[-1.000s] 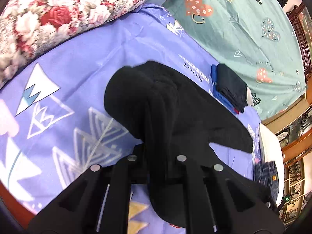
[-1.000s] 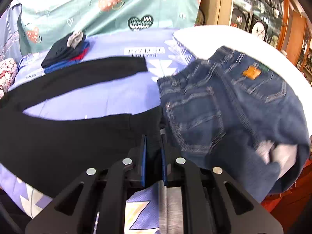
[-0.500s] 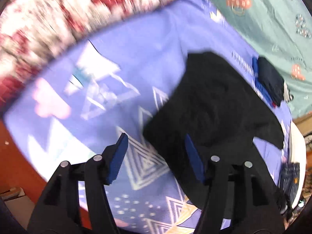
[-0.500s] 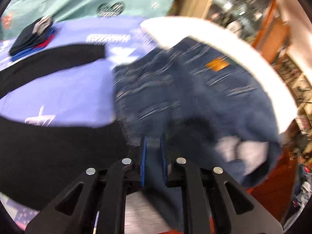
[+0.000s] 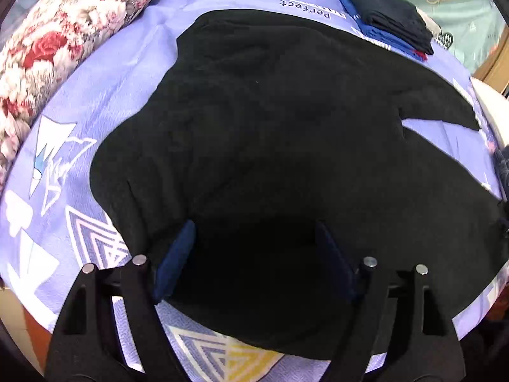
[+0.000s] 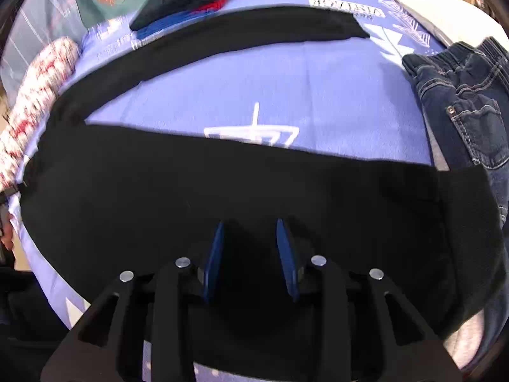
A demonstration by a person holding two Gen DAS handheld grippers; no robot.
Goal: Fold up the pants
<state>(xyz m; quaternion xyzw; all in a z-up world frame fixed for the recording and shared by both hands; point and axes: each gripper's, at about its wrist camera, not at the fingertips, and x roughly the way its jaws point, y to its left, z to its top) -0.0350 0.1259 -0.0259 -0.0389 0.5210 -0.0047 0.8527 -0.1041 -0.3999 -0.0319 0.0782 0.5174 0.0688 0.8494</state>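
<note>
Black pants (image 5: 270,133) lie spread on the purple patterned bedsheet (image 5: 105,73), waist end near the left gripper, two legs spread apart towards the right. My left gripper (image 5: 254,251) is open just above the waist part, holding nothing. In the right wrist view the near leg (image 6: 222,191) runs across the frame and the far leg (image 6: 241,31) lies behind, purple sheet (image 6: 270,95) between them. My right gripper (image 6: 249,248) is open over the near leg, empty.
A floral pillow (image 5: 60,31) lies at the left. A stack of folded dark and blue clothes (image 5: 388,19) sits at the back. Blue jeans (image 6: 467,95) lie at the right by a white pillow (image 6: 439,9). The bed edge is close below both grippers.
Both grippers have let go of the black pants and opened. The pants now lie flat on the sheet. The right gripper has swung back from the jeans over the near leg.
</note>
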